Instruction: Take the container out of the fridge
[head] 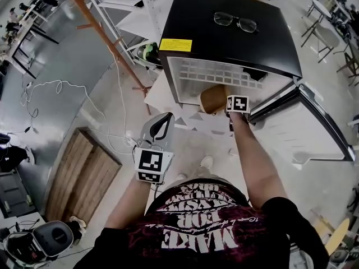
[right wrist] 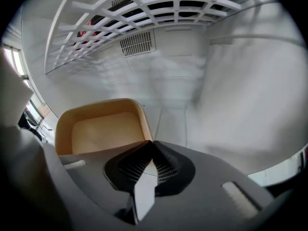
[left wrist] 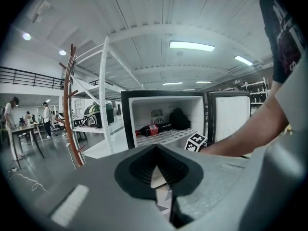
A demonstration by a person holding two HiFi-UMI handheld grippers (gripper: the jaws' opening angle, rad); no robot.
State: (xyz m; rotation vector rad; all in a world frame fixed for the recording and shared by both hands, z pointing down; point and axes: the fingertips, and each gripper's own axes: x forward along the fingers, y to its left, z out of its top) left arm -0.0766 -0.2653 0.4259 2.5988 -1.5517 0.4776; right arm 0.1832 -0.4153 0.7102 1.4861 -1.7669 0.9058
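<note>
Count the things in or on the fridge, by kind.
container: 1
bottle: 1
glasses: 1
dark object, kind unclear: 1
Total: 4

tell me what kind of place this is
Likely a lab or workshop, not a home: a mini fridge beside white metal shelving, loose cables across the concrete floor, people at desks behind.
</note>
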